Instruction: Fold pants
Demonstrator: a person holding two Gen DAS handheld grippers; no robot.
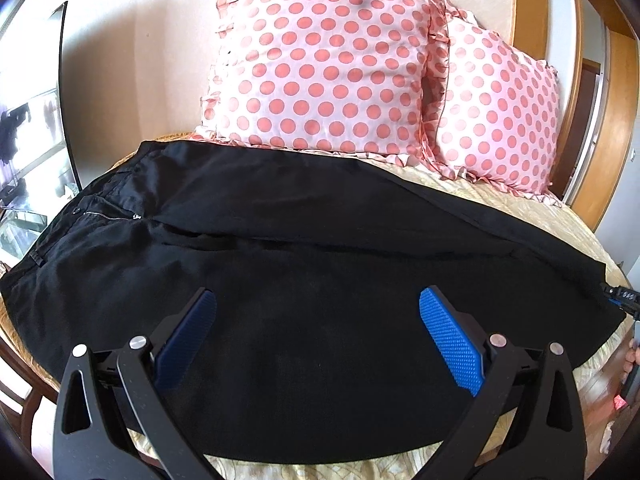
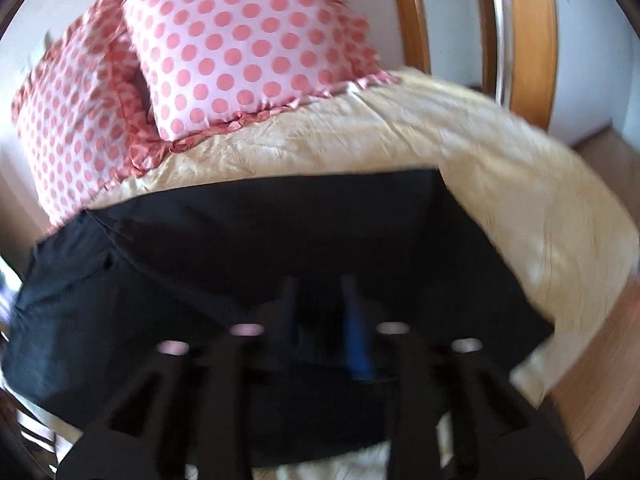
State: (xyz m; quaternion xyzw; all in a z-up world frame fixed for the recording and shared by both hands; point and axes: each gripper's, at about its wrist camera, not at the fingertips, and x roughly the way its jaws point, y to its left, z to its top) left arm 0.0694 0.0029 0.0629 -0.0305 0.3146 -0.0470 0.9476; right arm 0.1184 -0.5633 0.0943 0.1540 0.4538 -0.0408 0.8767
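Left claw [image 1: 318, 322] hovers wide apart over black pants [image 1: 280, 240] spread flat on the bed [image 1: 520, 208]. Right claw [image 2: 320, 312] looks nearly together at the hem, grip unclear through blur. Risk: one layer caught, leg drags askew toward polka-dot pillows [image 1: 328, 60].

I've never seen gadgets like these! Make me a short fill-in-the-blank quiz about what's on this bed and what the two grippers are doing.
1. The pants spread on the bed are ____ in colour.
2. The two pillows have a white cover with pink ____.
3. The left gripper hovers above the pants with its jaws ____.
4. The right gripper has its jaws nearly closed at the ____ end of the pants.

Missing words: black; dots; open; leg
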